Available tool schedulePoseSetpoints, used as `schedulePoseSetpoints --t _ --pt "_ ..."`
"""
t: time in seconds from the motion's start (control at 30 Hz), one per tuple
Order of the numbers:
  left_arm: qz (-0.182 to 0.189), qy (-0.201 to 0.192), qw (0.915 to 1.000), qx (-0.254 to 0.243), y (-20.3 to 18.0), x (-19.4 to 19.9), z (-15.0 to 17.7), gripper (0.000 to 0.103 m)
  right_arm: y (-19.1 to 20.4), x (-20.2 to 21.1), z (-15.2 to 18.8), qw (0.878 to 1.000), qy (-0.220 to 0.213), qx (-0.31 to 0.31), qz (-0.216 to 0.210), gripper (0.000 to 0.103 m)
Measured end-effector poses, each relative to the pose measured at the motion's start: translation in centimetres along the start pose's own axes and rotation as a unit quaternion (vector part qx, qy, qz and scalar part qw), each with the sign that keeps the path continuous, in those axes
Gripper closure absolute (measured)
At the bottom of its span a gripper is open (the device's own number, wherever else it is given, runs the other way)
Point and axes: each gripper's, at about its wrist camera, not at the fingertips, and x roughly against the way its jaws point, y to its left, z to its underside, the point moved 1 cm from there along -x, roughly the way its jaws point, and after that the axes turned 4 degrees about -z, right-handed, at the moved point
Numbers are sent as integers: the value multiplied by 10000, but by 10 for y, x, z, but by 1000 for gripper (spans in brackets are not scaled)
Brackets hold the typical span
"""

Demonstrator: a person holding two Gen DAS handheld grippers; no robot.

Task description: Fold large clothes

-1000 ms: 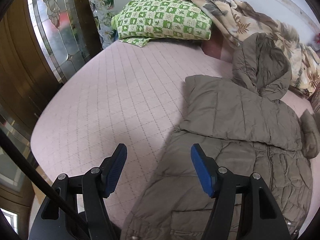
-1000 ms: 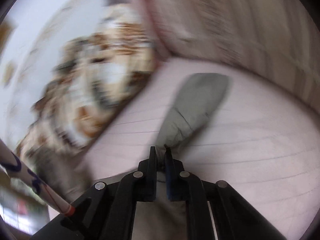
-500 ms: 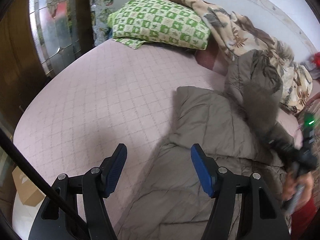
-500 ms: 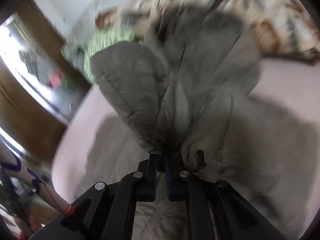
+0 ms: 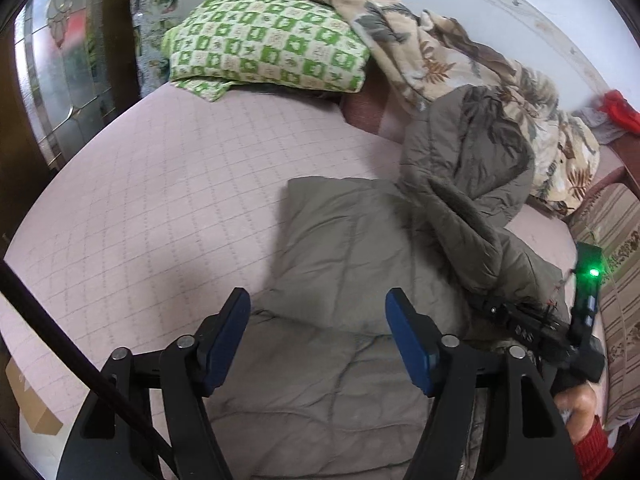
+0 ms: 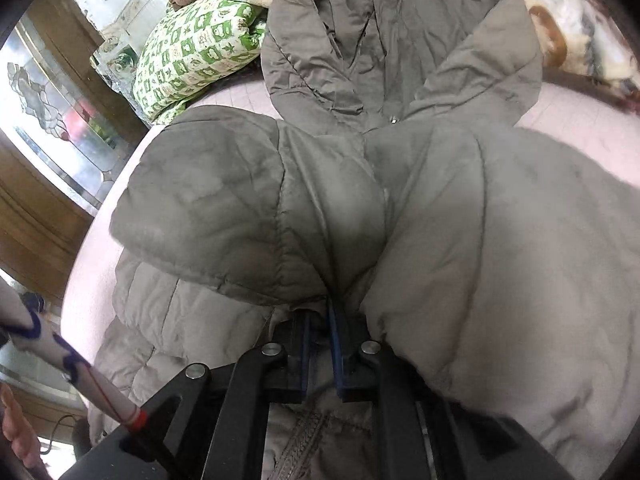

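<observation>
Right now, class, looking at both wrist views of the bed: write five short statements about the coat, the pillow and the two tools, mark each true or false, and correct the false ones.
1. The grey-green padded coat lies on the pink quilted bed cover. True.
2. The right tool grips a fold of the coat. True.
3. The left tool is clamped on the coat's sleeve. False: its jaws are opening, with nothing between them.
4. The green-and-white checked pillow lies on top of the coat. False: it lies apart, at the far end of the bed.
5. The coat's hood lies near the leaf-patterned blanket. True.
</observation>
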Motion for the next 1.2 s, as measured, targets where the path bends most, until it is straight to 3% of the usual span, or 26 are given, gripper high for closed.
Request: schedulePoseSetpoints --t 0.03,0.1,0.13,0.17,0.4,0.5,0.67,0.73,0.77,0.8,0.87,1.07,1.2 --pt "27 -5 10000 -53 -4 -1 -1 33 4 6 1 10000 -47 71 39 87" --pt "92 25 9998 -189 -15 -7 -4 32 11 22 4 9996 -173 206 -5 64" --pt "116 45 9997 -226 -19 -9 -4 32 14 31 7 9993 -257 251 -69 34" --pt "158 91 9995 -266 -23 -13 -6 32 17 42 10 9986 -429 291 -41 20" --pt "475 600 9968 -246 -46 -56 -15 32 20 92 31 9952 -810 525 146 20" --pt "651 771 9948 -152 -57 -78 -23 32 2 111 41 9954 -920 251 119 20" --pt "609 927 9931 -390 -93 -108 -29 32 -30 139 50 9929 -1146 -241 219 20" --pt "657 1083 9909 -448 -107 -117 -28 41 -44 150 54 9911 -1222 -389 345 20" --pt "600 1196 9895 -542 -115 -122 -27 65 -50 153 55 9905 -1244 -436 404 20" --pt "315 1219 9897 -674 -121 -124 -28 76 -57 156 57 9896 -1262 -499 483 20" --pt "251 1061 9914 -721 -123 -116 -34 84 -68 161 57 9879 -1279 -636 600 20" --pt "143 528 9971 -528 -82 -76 -57 86 -85 172 52 9840 -1397 -774 787 20" --pt "181 791 9960 -368 -57 -87 -50 86 -84 167 40 9835 -1441 -724 820 20"
